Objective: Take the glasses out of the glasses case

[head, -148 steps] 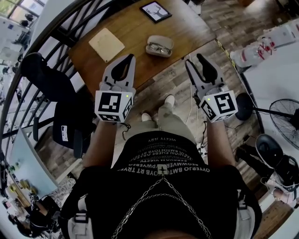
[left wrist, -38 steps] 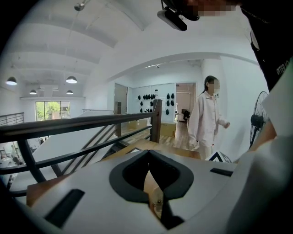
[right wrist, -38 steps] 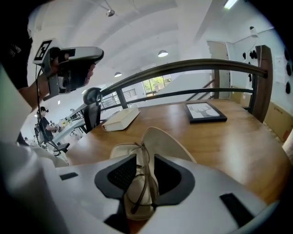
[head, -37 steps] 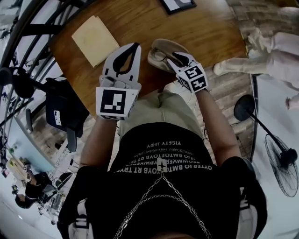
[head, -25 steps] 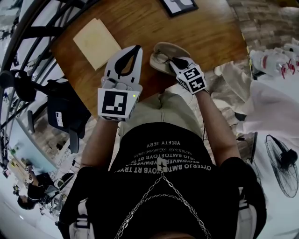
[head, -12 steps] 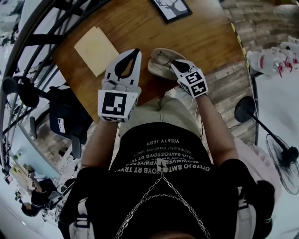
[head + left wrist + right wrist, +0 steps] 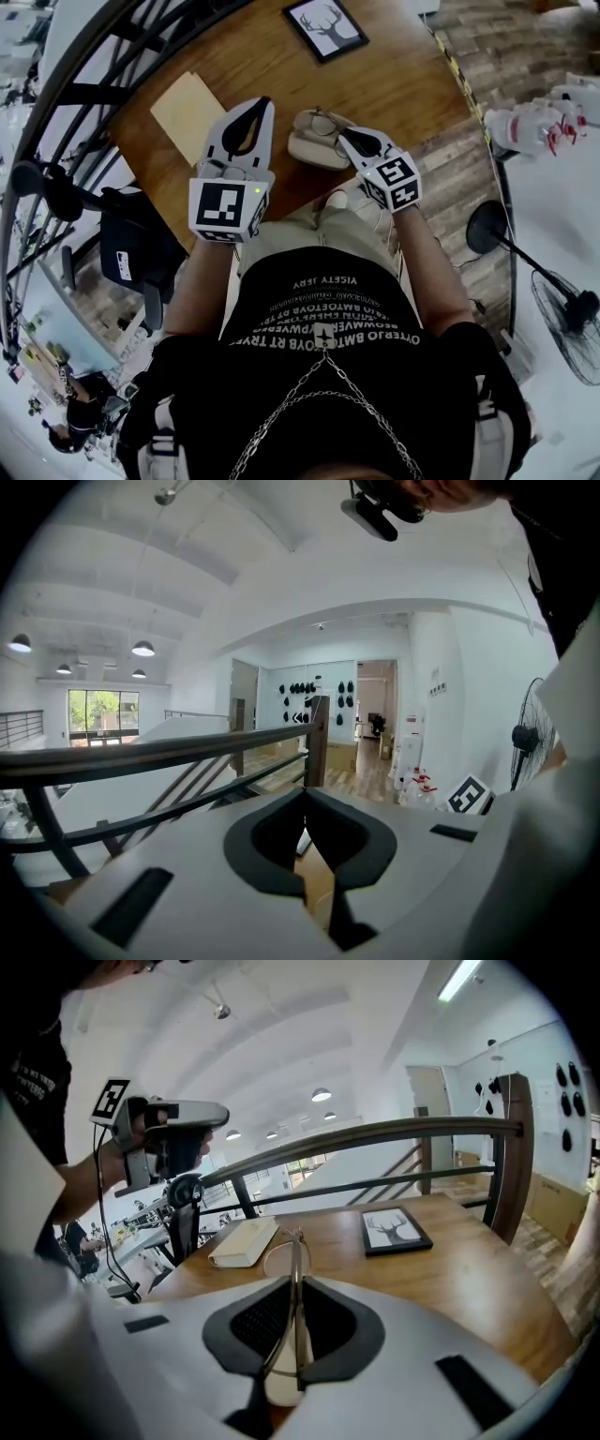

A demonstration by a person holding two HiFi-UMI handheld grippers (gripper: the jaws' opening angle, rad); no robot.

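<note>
The thin, metal-rimmed glasses (image 7: pixel 297 1251) are clamped edge-on between the jaws of your right gripper (image 7: pixel 344 137). The wire frame runs straight up through the narrow slot between the black pads, and one lens loop sticks out past the tips. The grip is firm and the pads are pressed on the frame.

Just under and beside those tips lies the beige, oval glasses case (image 7: pixel 309 150), open, in the gap between your two grippers. The glasses sit over its far edge; you cannot tell from here whether they touch it.

Your left gripper (image 7: pixel 262 103) hangs beside the case on the opposite side from your right one. Its jaws are pressed together at the tips with nothing between them, and it touches neither the case nor the glasses.

Both grippers are over the near part of the brown wooden table (image 7: pixel 394 84). Beyond your left gripper's tips and a little outward lies a flat cream-coloured book (image 7: pixel 187 105). Well beyond your right gripper's tips rests a black-framed picture of a deer (image 7: pixel 323 28). A dark metal railing (image 7: pixel 394 1131) runs past the table's far side.
</note>
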